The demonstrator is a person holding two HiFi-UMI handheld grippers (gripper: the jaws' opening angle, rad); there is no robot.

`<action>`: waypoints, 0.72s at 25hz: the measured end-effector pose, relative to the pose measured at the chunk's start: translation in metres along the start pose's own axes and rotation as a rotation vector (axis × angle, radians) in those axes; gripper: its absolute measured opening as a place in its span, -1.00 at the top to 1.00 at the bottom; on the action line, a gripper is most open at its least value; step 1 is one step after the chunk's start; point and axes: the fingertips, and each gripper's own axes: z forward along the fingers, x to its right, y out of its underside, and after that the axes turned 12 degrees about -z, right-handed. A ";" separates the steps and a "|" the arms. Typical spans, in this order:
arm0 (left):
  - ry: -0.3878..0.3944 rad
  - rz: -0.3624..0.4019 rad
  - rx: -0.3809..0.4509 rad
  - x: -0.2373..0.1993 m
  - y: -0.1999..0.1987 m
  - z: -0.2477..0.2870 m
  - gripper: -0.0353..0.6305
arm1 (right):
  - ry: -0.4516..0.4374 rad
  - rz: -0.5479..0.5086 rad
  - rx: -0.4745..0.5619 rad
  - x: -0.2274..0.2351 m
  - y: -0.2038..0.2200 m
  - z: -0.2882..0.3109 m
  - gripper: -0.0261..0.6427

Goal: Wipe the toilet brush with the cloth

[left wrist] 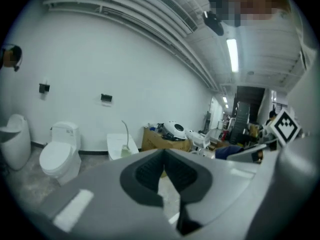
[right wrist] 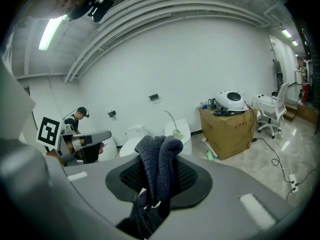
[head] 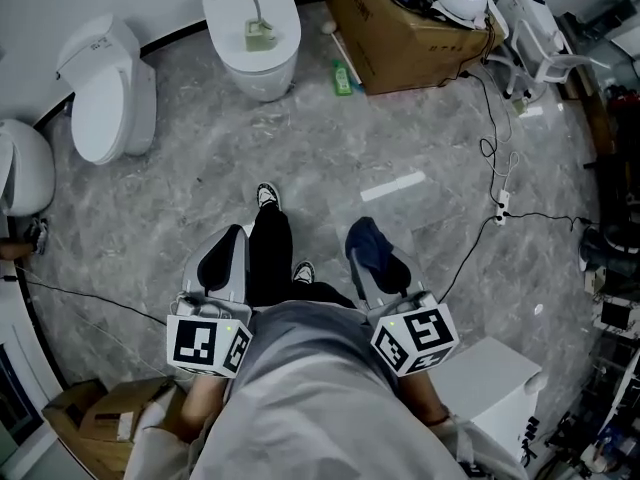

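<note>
The right hand-held gripper had its jaws clamped on a dark knitted cloth, which bunched up above them. Beyond, a toilet brush stood on a closed white toilet, with a cardboard box near it.

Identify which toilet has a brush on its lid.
The toilet beside the cardboard box: the toilet brush stands on its lid; no brush shows on the others.
</note>
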 end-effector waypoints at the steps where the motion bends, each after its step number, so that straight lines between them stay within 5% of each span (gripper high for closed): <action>1: -0.007 0.021 0.009 -0.004 -0.008 0.008 0.89 | -0.001 0.000 -0.001 0.003 -0.005 0.010 0.60; 18: 0.098 -0.021 -0.001 -0.092 -0.133 0.157 0.89 | -0.017 -0.006 -0.023 0.034 -0.128 0.189 0.59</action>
